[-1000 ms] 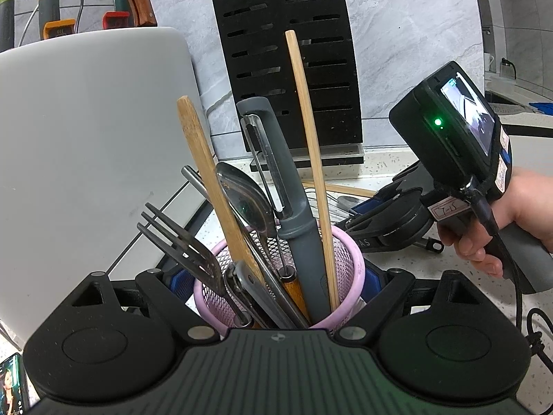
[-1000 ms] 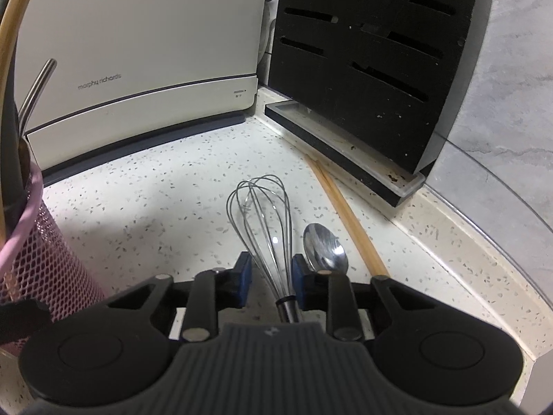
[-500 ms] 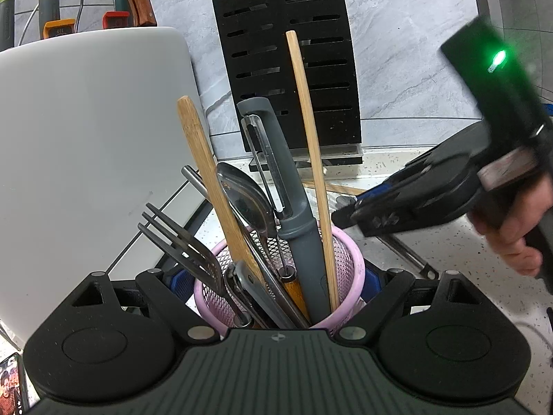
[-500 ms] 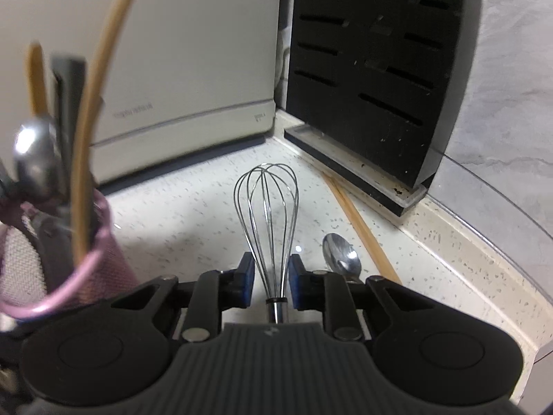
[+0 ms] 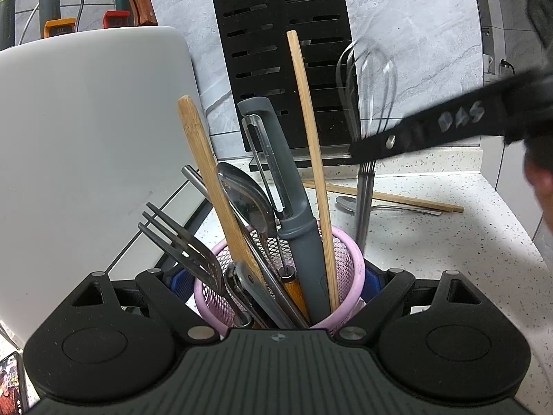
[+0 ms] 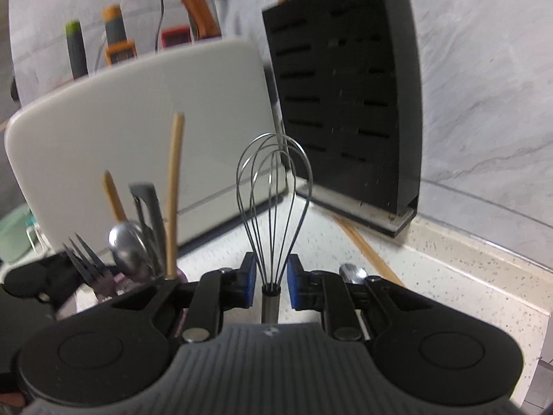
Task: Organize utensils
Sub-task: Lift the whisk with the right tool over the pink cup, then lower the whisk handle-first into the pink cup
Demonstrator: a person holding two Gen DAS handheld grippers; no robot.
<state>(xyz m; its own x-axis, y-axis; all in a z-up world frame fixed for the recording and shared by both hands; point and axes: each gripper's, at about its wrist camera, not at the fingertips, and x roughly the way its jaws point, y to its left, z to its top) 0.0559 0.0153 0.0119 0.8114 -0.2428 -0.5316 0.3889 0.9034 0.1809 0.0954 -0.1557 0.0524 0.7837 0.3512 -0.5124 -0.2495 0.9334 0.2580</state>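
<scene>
**Whisk up, cup down to its left**

Nearest us, our left gripper (image 5: 276,282) is clamped on the pink mesh cup (image 5: 342,269), which is crowded with utensils. Our right gripper (image 6: 271,285) has just been closing, and its blue pads (image 6: 249,282) pinch the whisk (image 6: 273,207) at the neck, wires up, handle hanging down. We judge the cup lies down-left of the whisk, right hand nearer. Behind them, along the counter's (image 5: 432,242) back edge, lie a spoon (image 5: 349,204) and a chopstick (image 5: 397,199).
</scene>
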